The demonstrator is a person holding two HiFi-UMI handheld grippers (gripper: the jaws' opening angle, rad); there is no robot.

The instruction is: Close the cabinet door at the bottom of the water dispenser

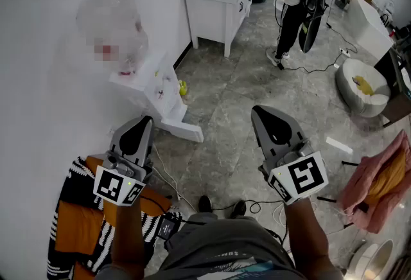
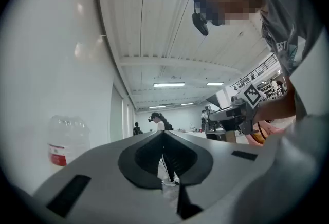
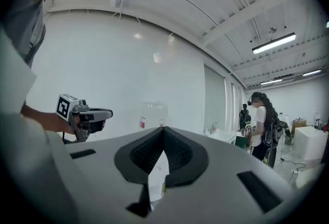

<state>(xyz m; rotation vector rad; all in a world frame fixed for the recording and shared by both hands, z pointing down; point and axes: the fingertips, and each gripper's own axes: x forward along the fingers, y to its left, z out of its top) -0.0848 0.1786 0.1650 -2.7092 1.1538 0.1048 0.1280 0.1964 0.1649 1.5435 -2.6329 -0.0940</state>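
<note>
White water dispenser [image 1: 154,83], left claw [image 1: 148,121] closed, right claw [image 1: 255,110] closed

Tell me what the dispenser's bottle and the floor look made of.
Bottle: probably clear plastic with a glossy finish, since the wall shows through it. Floor: grey stone or stone-look tile, mottled, with thin joint lines and a slight sheen.

Letters "EST" on the grey shirt [image 2: 286,38]; red label [image 2: 57,155] on the bottle [image 2: 68,129] too blurred to read.

Grey left tool [image 1: 146,120] and right tool [image 1: 257,109], black-padded, square-patterned marker cubes [image 1: 302,177]; grey T-shirt [image 1: 215,243], black shoes [image 1: 205,203].
</note>
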